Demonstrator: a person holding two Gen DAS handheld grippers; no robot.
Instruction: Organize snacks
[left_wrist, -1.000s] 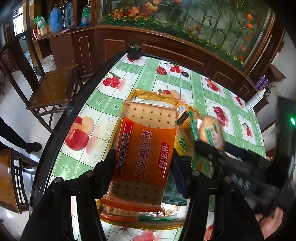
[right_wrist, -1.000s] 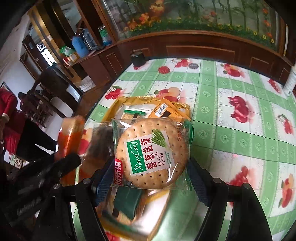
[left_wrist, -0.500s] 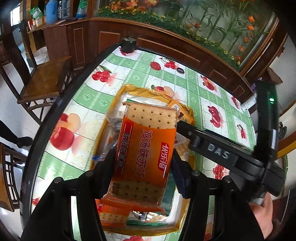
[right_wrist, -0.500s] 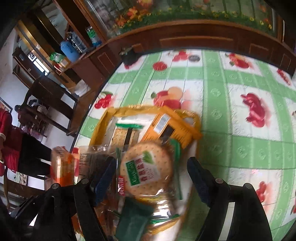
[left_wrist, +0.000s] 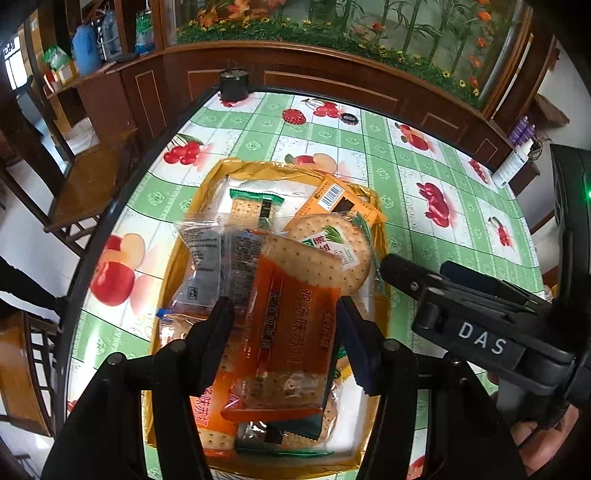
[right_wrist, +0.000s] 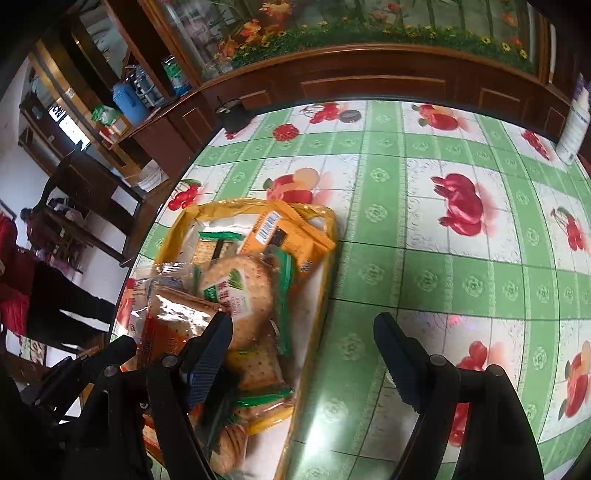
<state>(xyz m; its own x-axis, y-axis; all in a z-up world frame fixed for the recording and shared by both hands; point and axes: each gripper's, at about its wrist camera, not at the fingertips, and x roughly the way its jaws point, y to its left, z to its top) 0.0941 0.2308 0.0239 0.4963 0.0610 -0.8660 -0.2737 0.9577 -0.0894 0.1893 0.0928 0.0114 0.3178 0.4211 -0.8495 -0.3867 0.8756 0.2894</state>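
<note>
1. The left wrist view looks steeply down from close above the yellow tray (left_wrist: 221, 173), facing the wooden cabinet (left_wrist: 332, 81).
2. The right wrist view sits just right of the tray (right_wrist: 325, 295), equally close, facing the same cabinet (right_wrist: 369, 77).
3. Both share the tray and the fruit-print tablecloth (left_wrist: 424, 206) (right_wrist: 424, 240) beyond it.

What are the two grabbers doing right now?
Left gripper: closed on the orange cracker pack, over the yellow tray.
Right gripper: open, holding nothing.
</note>
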